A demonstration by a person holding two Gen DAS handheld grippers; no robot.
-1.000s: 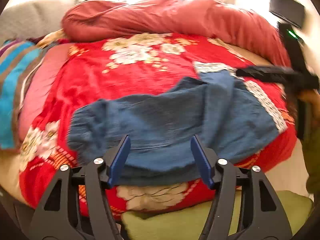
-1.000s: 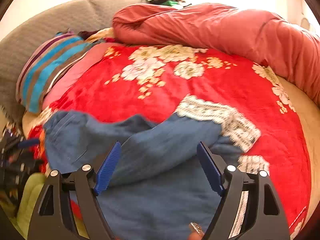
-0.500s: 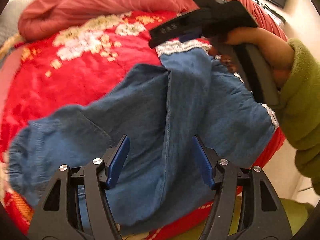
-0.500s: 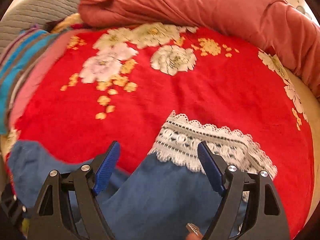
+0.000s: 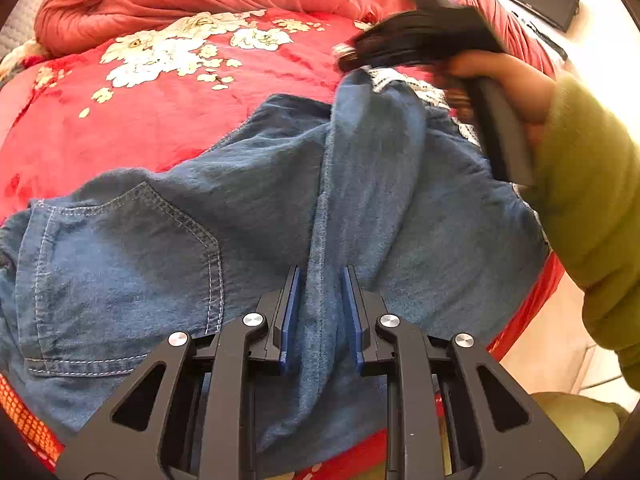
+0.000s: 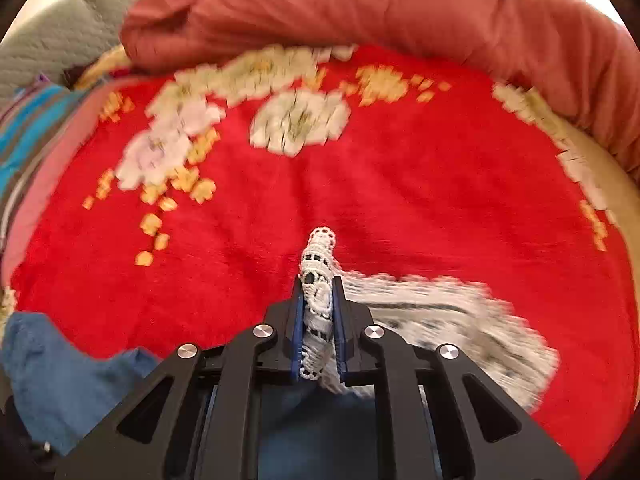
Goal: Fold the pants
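1. Pants (image 5: 256, 216), one denim pair, lie spread on the bed's red floral blanket (image 5: 168, 120).
2. Left tool (image 5: 320, 312) is closing narrowly around a raised denim ridge, probably to anchor the fold.
3. Right tool (image 6: 318, 320) pinches the lace hem (image 6: 318, 300) tight, ready to carry one leg over.
4. One rolled quilt (image 6: 360, 20) lies beyond.

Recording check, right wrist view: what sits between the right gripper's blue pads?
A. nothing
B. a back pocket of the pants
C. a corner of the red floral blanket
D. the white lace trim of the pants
D: the right gripper is shut on the white lace trim, which bunches upright between its pads above the red floral blanket.
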